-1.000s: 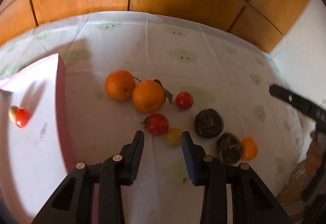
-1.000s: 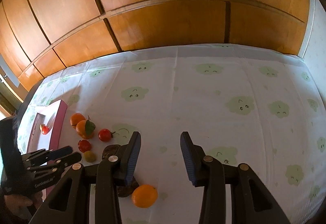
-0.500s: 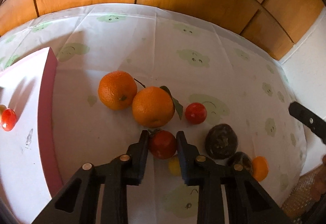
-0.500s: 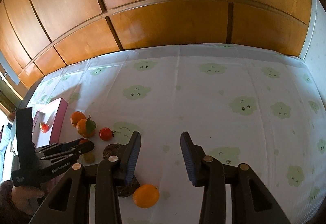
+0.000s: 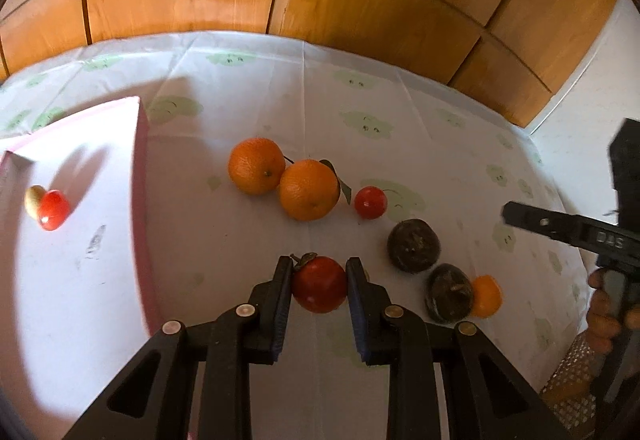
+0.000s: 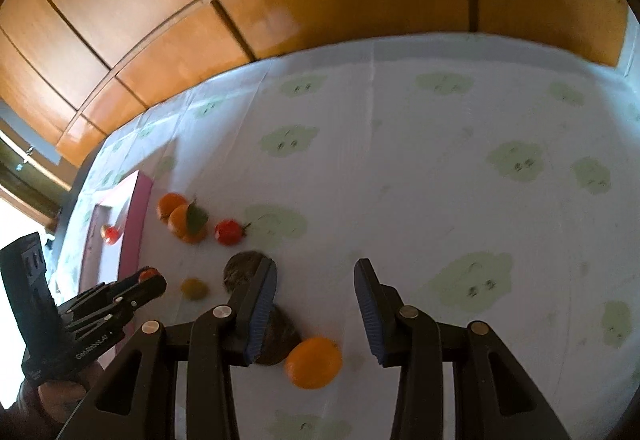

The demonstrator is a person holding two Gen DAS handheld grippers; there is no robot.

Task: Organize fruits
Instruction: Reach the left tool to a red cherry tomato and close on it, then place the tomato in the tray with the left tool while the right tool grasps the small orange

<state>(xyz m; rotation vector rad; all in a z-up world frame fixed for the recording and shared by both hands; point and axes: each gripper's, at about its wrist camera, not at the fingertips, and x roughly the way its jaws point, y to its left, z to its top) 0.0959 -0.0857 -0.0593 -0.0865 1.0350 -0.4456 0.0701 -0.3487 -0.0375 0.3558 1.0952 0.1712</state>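
- Pads of the left gripper (image 5: 319,272) press both sides of a red tomato (image 5: 319,289), clamped and seemingly raised off the cloth, probably bound for the pink tray (image 5: 138,176), where another tomato (image 5: 53,204) already lies. Two oranges (image 5: 280,180) wait loose beyond.
- Right gripper (image 6: 316,304) hangs empty with jaws apart over a small orange fruit (image 6: 314,362), likely waiting its turn; the yellow fruit (image 6: 194,288) sits uncovered near the left claw.
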